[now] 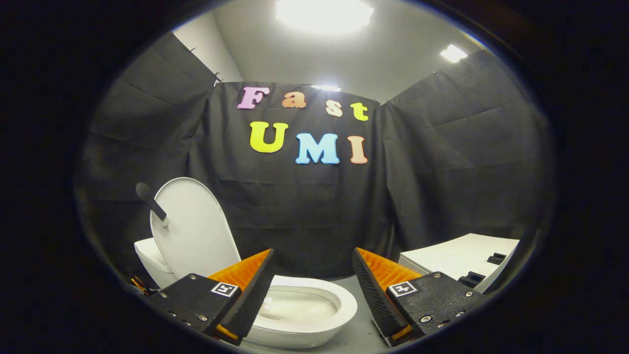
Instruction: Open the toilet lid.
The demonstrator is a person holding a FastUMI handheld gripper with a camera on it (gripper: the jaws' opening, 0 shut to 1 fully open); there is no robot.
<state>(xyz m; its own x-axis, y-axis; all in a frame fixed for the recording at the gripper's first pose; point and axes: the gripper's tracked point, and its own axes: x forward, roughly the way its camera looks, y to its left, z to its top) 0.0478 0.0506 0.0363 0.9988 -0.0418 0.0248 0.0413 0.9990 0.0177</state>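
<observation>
Tool [312,282] is sitting released in the gripper view, fingers spread wide, gripping and touching nothing. Toilet [295,314] is lying just ahead, its bowl showing between the fingers. Lid [194,228] is already standing upright beyond the left finger, leaning back toward the tank [150,260], so it looks self-supporting. White counter [462,258] is sitting off right.
</observation>
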